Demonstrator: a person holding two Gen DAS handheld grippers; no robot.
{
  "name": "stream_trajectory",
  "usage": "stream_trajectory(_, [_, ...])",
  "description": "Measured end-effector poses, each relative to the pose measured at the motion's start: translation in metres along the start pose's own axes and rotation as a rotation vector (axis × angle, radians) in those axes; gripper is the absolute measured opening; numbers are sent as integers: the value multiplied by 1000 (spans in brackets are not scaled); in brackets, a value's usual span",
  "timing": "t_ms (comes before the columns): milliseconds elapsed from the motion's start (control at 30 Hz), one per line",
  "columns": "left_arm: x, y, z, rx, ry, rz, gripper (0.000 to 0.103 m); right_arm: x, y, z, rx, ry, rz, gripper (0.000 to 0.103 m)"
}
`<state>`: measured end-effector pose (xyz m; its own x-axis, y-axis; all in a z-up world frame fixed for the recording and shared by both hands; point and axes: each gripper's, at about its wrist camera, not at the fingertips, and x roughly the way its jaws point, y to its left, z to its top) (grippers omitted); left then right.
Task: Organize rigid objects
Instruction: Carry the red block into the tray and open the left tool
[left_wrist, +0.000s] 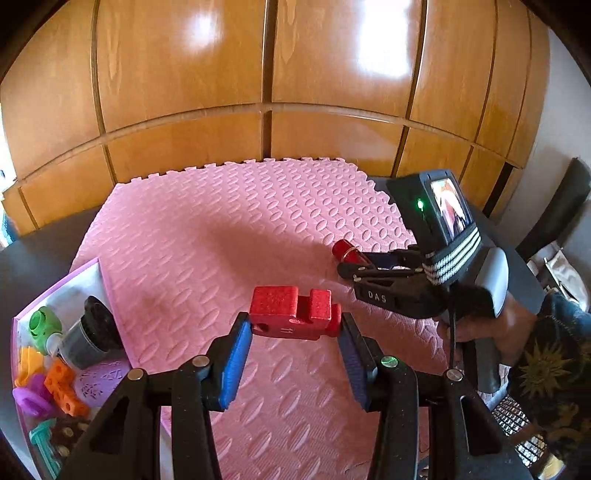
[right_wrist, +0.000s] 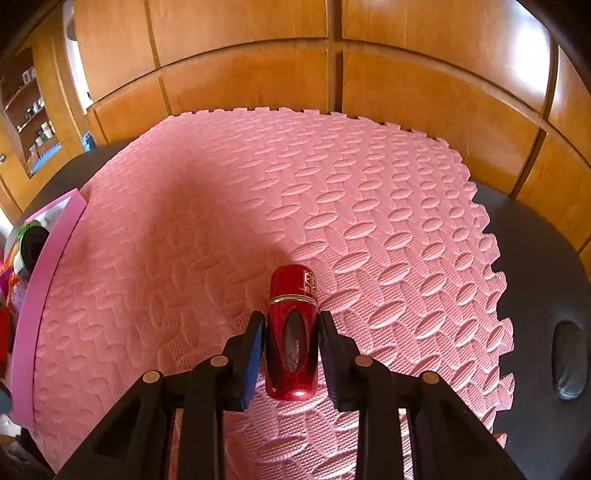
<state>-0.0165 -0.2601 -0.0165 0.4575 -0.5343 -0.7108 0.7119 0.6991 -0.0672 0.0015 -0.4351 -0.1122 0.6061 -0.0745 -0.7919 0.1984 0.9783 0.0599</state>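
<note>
The left gripper (left_wrist: 295, 328) is clamped on a red notched block (left_wrist: 293, 312), one blue pad against each end, and carries it clear above the pink foam mat (left_wrist: 207, 229). Off to its right, the right gripper (left_wrist: 349, 264) has a glossy red cylinder (right_wrist: 291, 332) lengthwise between its fingers; in its own view the pads sit right at the cylinder's sides, though a sliver of gap shows on the left, so the grip looks light and I cannot tell whether the cylinder is lifted or resting on the mat. A hand (left_wrist: 480, 325) in a dark patterned sleeve holds that tool.

Down to the left of the left gripper sits a pink-edged tray (left_wrist: 59, 273) already holding a green piece, a grey and black cylinder, orange, purple and teal parts. Judging by that, most sorting looks done: nothing else lies loose on the visible mat, and what remains is getting these two red items to the tray
</note>
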Motion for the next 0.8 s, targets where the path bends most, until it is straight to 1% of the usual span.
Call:
stream_trajectory(133, [-5,2,-1,-8,-6,2,48,1,3,-1,-25,-22,-8,28])
stream_trajectory(300, [-11,6,-1,-13,-13,13,48,2,-1,0,-11,-23,8,29])
stream_trajectory(533, [-25,11,-4,-27,-33,28,48,2,1,0,-18,-25,-2,29])
stream_trajectory(800, [-35,20,-9,-49,-38,28,48,2,3,1,-28,-25,-14,28])
